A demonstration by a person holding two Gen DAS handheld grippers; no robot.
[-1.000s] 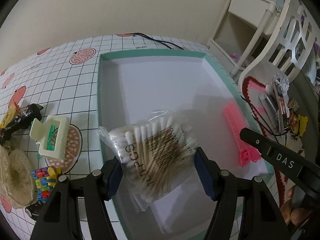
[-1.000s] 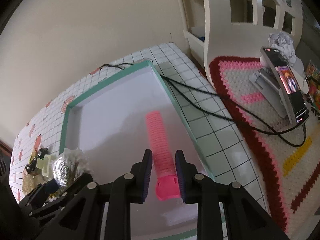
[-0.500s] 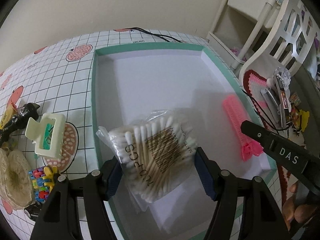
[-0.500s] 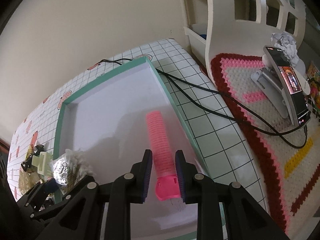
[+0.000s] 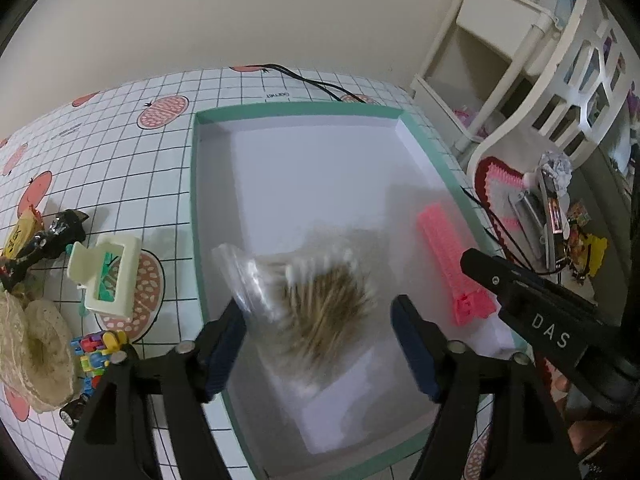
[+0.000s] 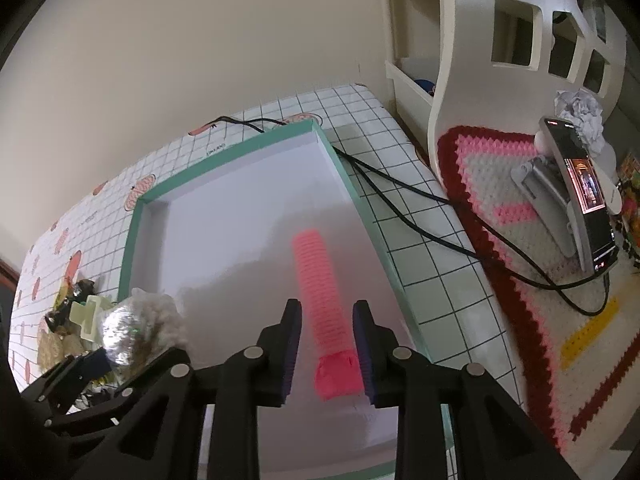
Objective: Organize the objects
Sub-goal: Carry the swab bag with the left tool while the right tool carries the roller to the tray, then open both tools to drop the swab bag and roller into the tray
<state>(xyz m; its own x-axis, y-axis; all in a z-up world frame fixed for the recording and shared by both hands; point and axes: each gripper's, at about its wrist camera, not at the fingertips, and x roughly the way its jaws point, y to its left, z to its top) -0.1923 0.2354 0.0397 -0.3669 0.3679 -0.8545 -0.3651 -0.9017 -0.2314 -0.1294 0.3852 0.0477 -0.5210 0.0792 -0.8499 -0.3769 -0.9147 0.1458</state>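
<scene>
Plastic-bagged cotton swabs [image 5: 320, 304] blur between the pads of the left claw [image 5: 320, 344], which is opening; the bag looks free of both pads and dropping into the teal-rimmed tray [image 5: 194, 208]. Left of that claw, on the checked desk [image 5: 120, 152], lie a cream hair clip [image 5: 106, 280], a beige doily [image 5: 32, 348] and a small block toy [image 5: 96, 348], none yet tidied. To its right, the right claw [image 6: 326, 344] is also opening, its 2 pads just clear of the pink hair roller [image 6: 324, 300] resting on the tray floor near the tray's right wall.

Risks, as I judge them: the slack bag may snag a pad when the left claw lifts, and the roller could roll toward the wall once freed.

Ahead of both claws the tray is bare, giving open room; the near rim sits close beneath each claw, so a straight lift looks safest.
</scene>
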